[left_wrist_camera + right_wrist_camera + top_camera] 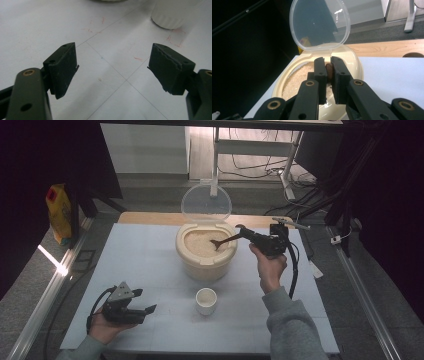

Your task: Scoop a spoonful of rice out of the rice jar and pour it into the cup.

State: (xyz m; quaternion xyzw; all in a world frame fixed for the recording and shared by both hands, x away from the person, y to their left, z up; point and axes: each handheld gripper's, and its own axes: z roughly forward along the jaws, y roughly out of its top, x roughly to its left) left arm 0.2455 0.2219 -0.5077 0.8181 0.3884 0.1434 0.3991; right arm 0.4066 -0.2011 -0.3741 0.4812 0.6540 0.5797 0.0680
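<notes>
Fingers of the right gripper, right of centre in the high view, clamp a brown spoon whose bowl dips into the rice bin. At lower left, the left gripper rests wide apart on the pale gridded worktop, near a white cup. Dark room, grey floor beyond.

Left gripper view: fingers spread wide over the red-marked worktop.

Right gripper view: fingers pinch the spoon before the clear raised lid.

Overall light: dim room, black at both sides of the high view.
Brightest spot: the pale table, lit from above.
Glare: a streak on the floor rail; a glint on the clear lid.
Shadow: soft, under the cup.
Focus: right gripper blurred up close.
</notes>
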